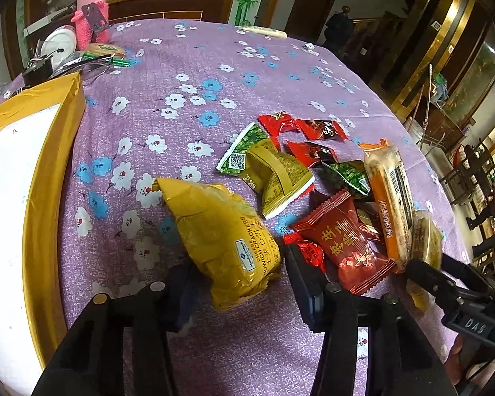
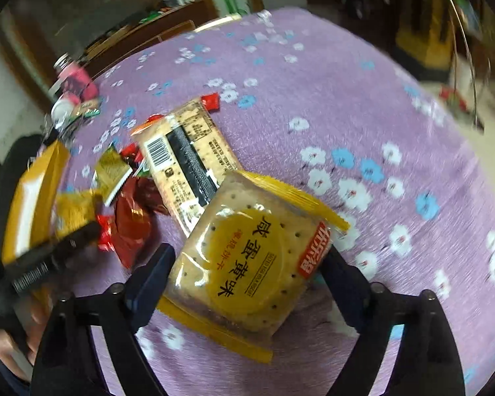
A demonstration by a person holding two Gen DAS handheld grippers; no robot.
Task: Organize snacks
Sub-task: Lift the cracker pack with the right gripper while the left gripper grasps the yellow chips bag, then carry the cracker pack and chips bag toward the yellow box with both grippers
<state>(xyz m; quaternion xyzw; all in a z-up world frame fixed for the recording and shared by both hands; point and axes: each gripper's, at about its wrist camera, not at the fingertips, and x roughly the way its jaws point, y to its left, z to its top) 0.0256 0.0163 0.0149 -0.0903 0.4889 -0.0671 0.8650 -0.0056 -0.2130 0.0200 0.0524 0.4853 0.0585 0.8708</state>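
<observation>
A yellow cheese cracker pack [image 1: 227, 241] lies on the purple floral tablecloth [image 1: 181, 82]. Its near end sits between the fingers of my left gripper [image 1: 234, 264], which is shut on it. To its right is a snack pile: a red pack [image 1: 343, 241], a long orange bar [image 1: 389, 198], a green-gold pack [image 1: 280, 178] and small red candies [image 1: 313, 128]. My right gripper [image 2: 249, 254] is shut on a square yellow egg-yolk biscuit pack [image 2: 247, 264], both pads against its sides. The long bar [image 2: 184, 151] lies just beyond it.
A gold-rimmed box [image 1: 59, 151] with a white inside stands at the left. A pink-sleeved bottle [image 1: 92, 16] and clutter sit at the far left corner. A white tube [image 1: 264, 31] lies at the far edge. The table drops off at the right.
</observation>
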